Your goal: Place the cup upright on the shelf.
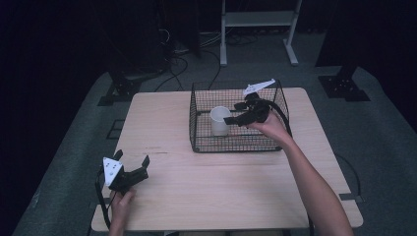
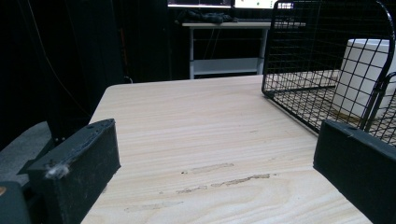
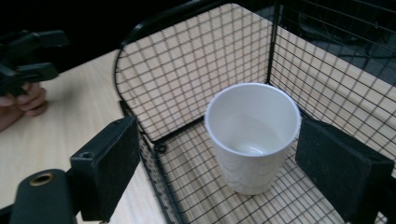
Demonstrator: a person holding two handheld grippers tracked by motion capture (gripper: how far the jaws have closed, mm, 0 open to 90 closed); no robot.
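Reaching the right gripper [image 1: 235, 119], jaws spread wide, toward the white cup [image 1: 220, 120] standing upright inside the wire basket [image 1: 236, 145], risking a jaw snagging the mesh and tipping it, leaving the left gripper [image 1: 133, 162] spread, idling near-left.

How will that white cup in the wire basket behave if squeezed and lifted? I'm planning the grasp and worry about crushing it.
The white cup looks empty, so it is probably light. Its walls seem thin, so a hard squeeze may dent it. It stands upright, taller than its narrow base, so a one-sided nudge could tip it against the wire basket. The right gripper is open around it.
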